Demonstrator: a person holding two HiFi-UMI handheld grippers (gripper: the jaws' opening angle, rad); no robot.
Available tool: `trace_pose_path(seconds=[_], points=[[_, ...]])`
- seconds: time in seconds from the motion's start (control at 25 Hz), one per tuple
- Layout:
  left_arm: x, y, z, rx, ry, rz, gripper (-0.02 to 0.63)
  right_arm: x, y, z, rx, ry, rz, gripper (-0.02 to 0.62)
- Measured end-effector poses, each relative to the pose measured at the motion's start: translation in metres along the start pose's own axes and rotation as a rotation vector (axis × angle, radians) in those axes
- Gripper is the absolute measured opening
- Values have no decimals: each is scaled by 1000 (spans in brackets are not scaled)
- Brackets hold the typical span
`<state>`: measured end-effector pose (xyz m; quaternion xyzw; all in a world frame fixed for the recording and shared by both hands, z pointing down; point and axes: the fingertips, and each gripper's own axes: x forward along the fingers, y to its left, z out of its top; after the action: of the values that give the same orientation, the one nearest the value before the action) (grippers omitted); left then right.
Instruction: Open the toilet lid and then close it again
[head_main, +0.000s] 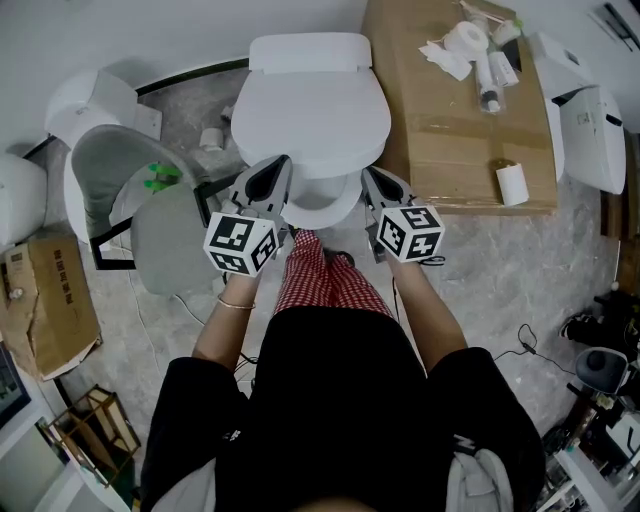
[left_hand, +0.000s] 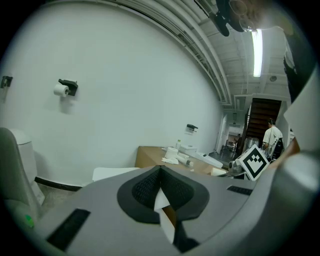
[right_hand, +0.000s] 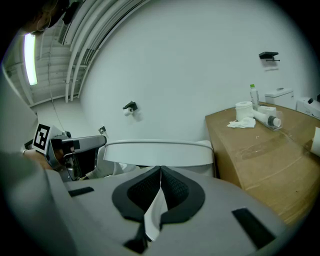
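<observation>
We hold both tongs low at the front of the toilet, one on each side of its nose. The white oval plastic toilet lid (head_main: 310, 110) is down, lying level over the white ceramic bowl (head_main: 322, 206), whose front rim shows just past the lid's edge from above. In the right gripper view a thin dark gap runs under the lid's front edge, so we cannot tell whether it is fully seated.

Our left tongs (head_main: 278, 168) sit just beside the bowl's left front. In the left gripper view their dark ribbed pads meet at the tip and grip nothing. Only a sliver of white shows through the slit lower down.

Our right tongs (head_main: 372, 178) mirror them at the bowl's right front. They too are pressed together at the tip and carry nothing. The lid spans the right gripper view just beyond them, and we cannot say that either pair touches the toilet.

A red-and-white checked trouser leg (head_main: 322, 275) stands between the two tongs. To the right of the toilet is a brown cardboard-covered bench (head_main: 440, 130), with a white paper roll (head_main: 511, 183) upright near its front edge. A grey stone-patterned floor (head_main: 480, 280) lies underneath.
</observation>
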<state>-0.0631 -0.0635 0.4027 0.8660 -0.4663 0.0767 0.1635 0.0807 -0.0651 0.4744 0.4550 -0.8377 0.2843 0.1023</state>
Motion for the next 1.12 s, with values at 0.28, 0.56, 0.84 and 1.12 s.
trace_pose_path(seconds=[0.28, 0.56, 0.84, 1.12], points=[[-3, -1, -10, -9, 12, -6, 5, 0, 0, -11, 6, 8, 0, 21], [-2, -4, -20, -12, 26, -12, 5, -2, -3, -20, 10, 20, -7, 21], [-4, -6, -31, -19, 50, -15, 5, -3, -3, -32, 22, 34, -11, 20], [-5, -8, -41, -25, 64, -9, 4, -3, -5, -41, 26, 48, -10, 21]])
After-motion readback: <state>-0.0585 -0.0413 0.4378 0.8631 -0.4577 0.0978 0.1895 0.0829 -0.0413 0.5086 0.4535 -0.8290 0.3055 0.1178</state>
